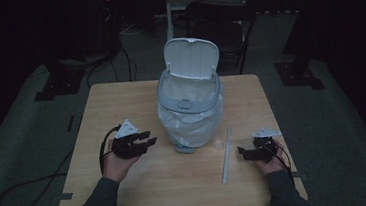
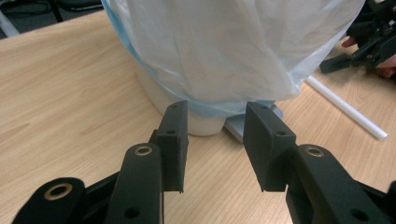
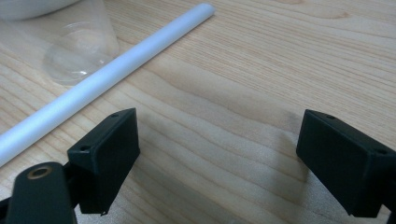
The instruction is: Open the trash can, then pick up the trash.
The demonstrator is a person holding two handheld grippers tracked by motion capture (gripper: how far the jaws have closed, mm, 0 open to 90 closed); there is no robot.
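Note:
A small white bin (image 1: 190,102) with its lid flipped up stands mid-table, lined with a pale plastic bag (image 2: 224,51) that hangs over its sides. My left gripper (image 1: 149,138) is low on the table left of the bin. Its jaws (image 2: 215,140) point at the bin's base, open, with nothing between them. A white tube (image 1: 225,154) lies on the wood right of the bin. My right gripper (image 1: 243,152) rests just right of that tube. It stands wide open (image 3: 215,158) over bare wood, with the tube (image 3: 102,74) beyond its left jaw.
A clear plastic cup (image 3: 79,46) lies on its side just past the tube, near the bin. The wooden table (image 1: 120,98) has free room at the front and left. A dark chair (image 1: 219,24) stands behind the table, and cables trail on the floor (image 1: 32,184).

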